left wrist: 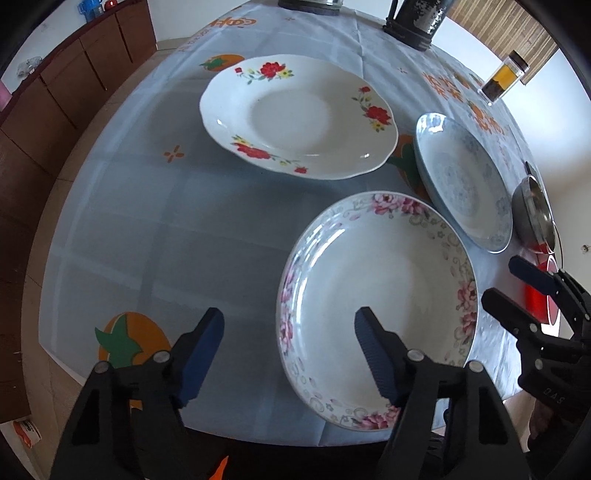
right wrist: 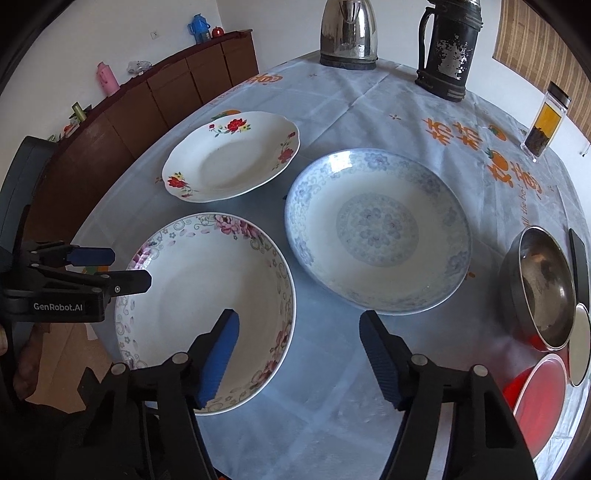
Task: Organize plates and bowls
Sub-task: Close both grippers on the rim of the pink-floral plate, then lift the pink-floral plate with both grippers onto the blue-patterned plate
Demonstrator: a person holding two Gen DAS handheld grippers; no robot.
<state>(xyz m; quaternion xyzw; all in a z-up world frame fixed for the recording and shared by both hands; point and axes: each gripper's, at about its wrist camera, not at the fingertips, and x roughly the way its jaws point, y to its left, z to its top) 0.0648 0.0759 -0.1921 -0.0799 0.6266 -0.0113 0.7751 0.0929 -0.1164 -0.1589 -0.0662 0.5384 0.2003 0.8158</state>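
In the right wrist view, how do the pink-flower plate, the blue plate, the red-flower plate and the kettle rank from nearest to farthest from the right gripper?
1. Pink-flower plate, under the left finger.
2. Blue plate, ahead.
3. Red-flower plate, far left.
4. Kettle, far edge.

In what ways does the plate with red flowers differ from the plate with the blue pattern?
The red-flower plate has a wavy rim and separate flower sprays on a plain white centre; the blue-pattern plate has a smooth round rim and pale blue pattern across rim and centre. The red-flower plate lies farther back on the table, the blue-pattern plate nearer the steel bowl. Both are empty, upright and unstacked.
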